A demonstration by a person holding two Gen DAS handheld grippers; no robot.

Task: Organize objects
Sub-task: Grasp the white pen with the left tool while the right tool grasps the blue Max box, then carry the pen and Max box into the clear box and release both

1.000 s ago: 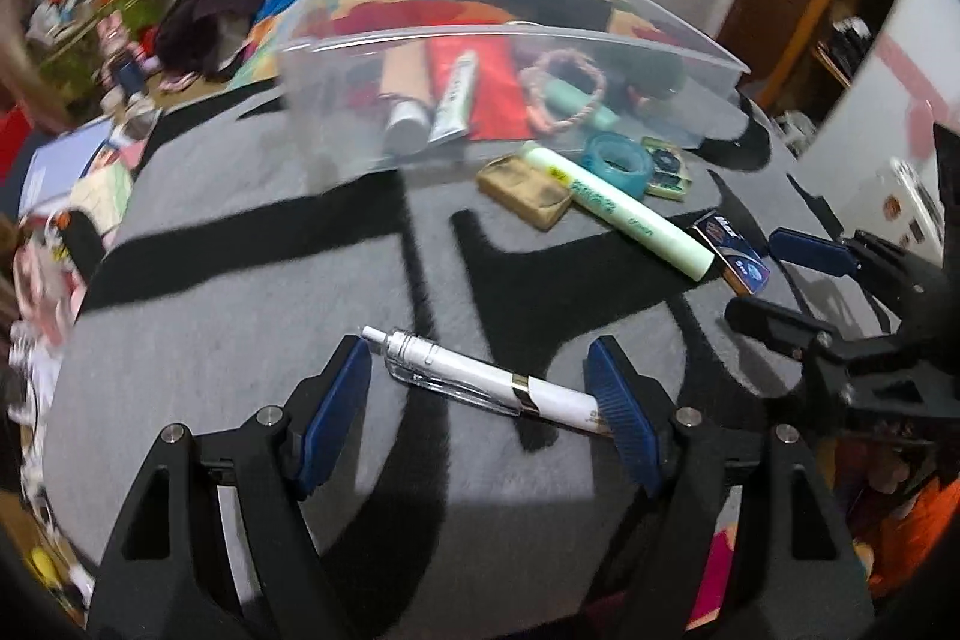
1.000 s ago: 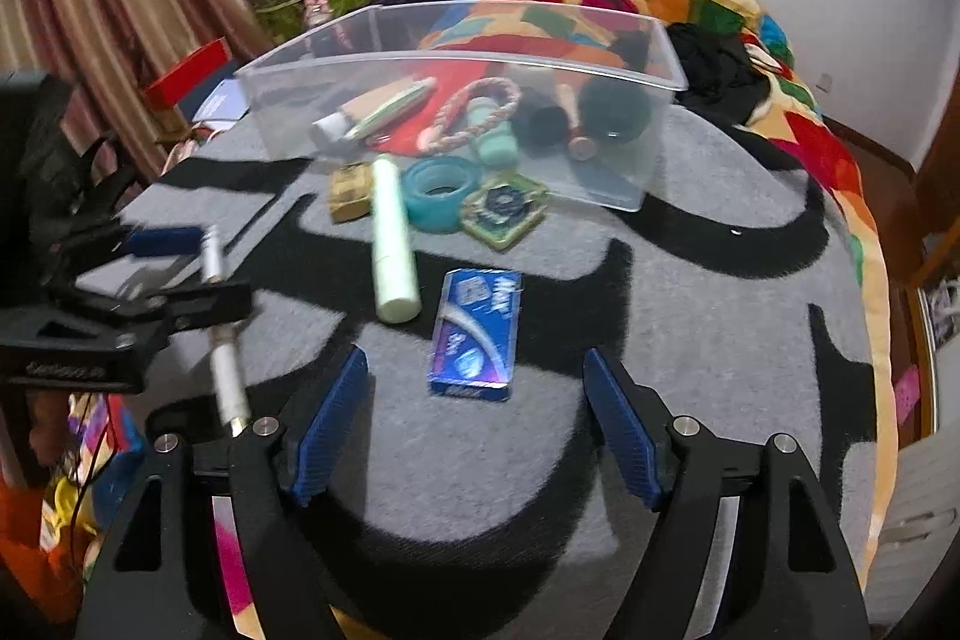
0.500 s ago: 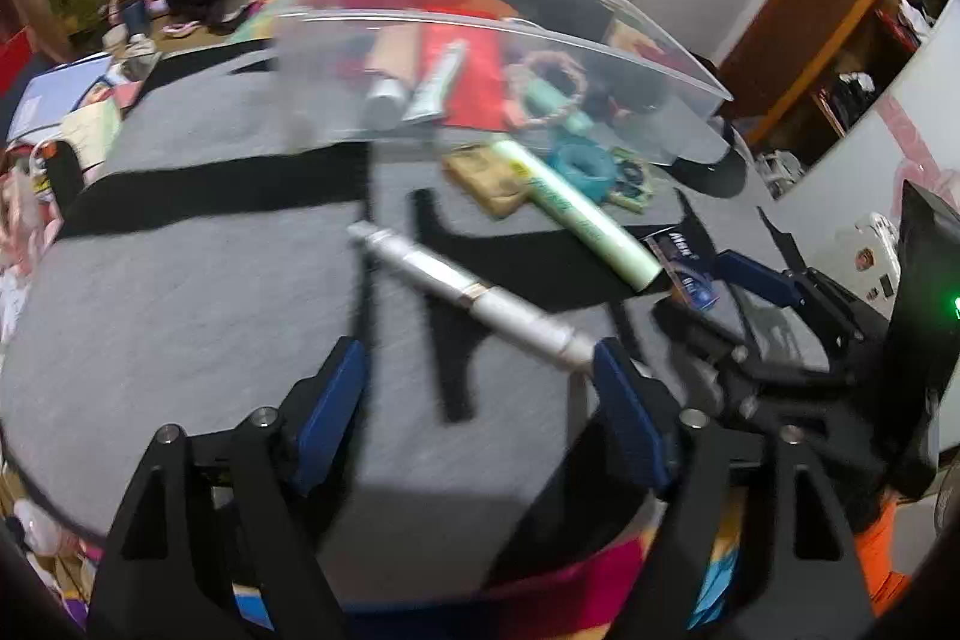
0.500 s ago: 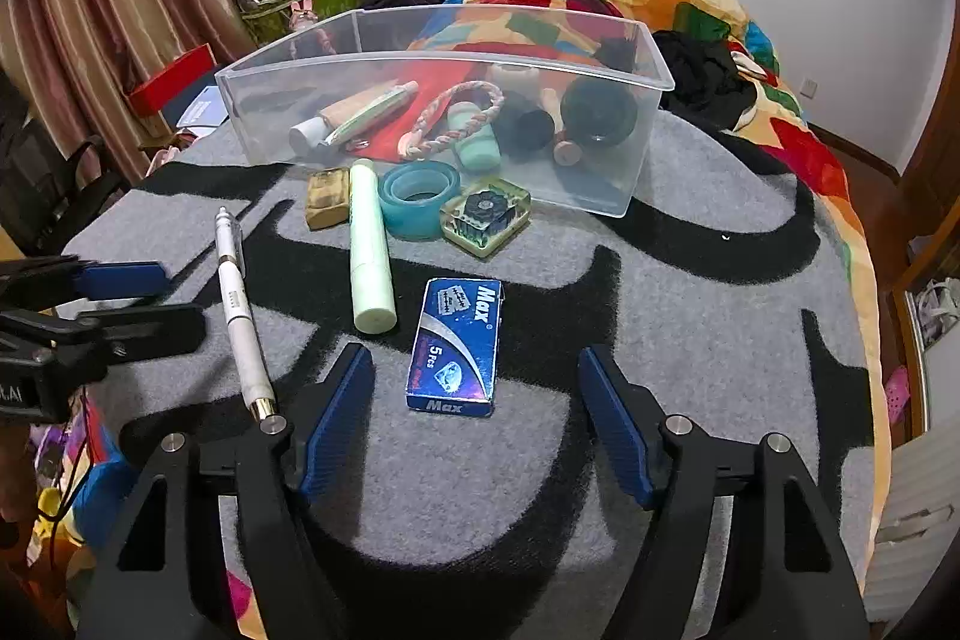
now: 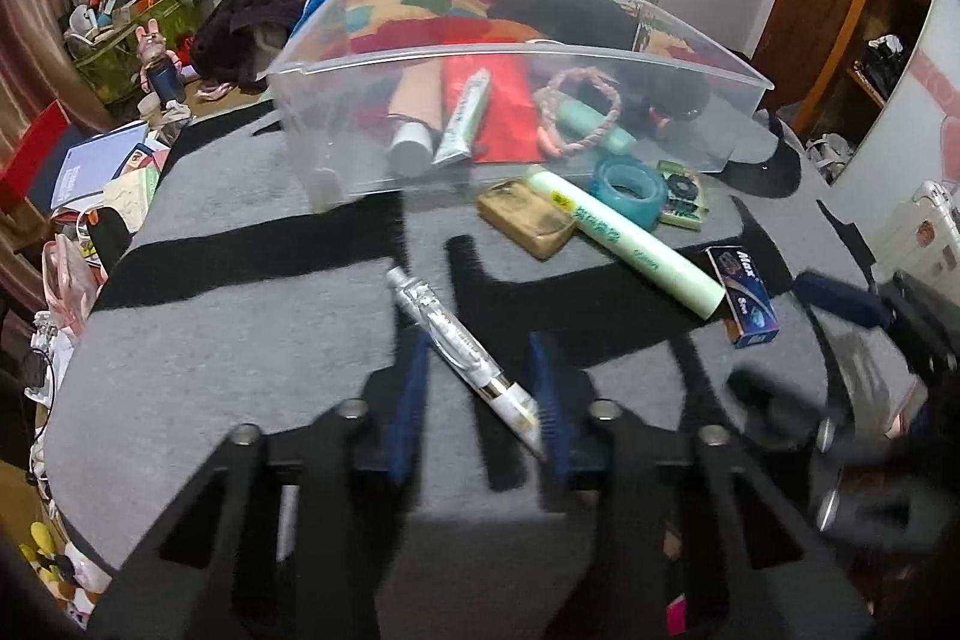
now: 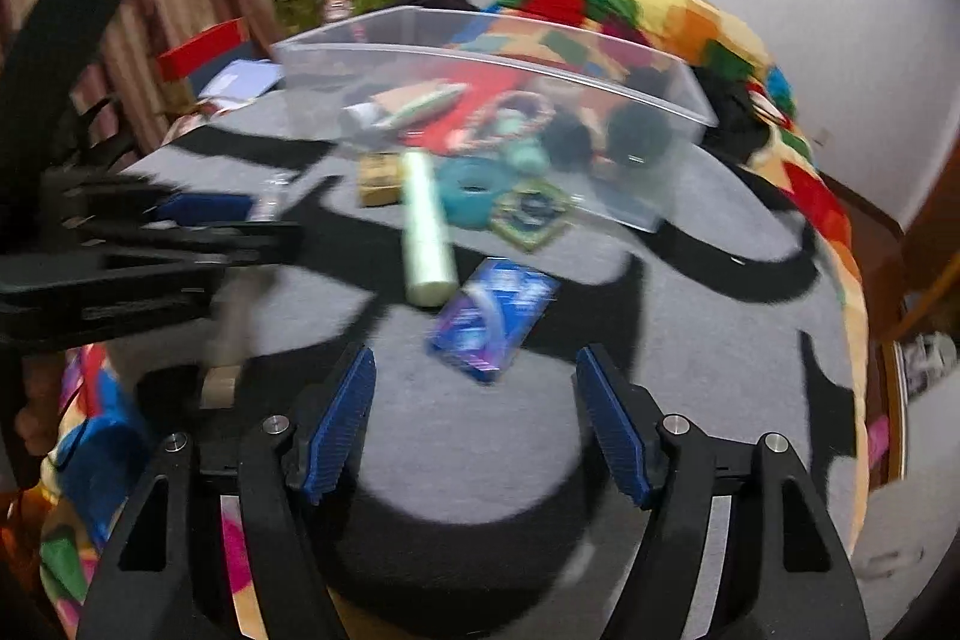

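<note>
Left gripper (image 5: 480, 388) closing around the pen (image 5: 462, 346) on the grey blanket (image 5: 240, 340).
The pen lies slanted between its narrowing jaws, its lower end at the right pad; whether both pads press cannot be told. The right gripper (image 6: 474, 415) hangs wide and empty just short of the blue box (image 6: 492, 319). Green tube (image 5: 624, 241), tape (image 5: 627, 190) and clear bin (image 5: 516, 100) lie beyond.

Both wrist views angle down, close; share clear bin (image 5: 516, 58).
</note>
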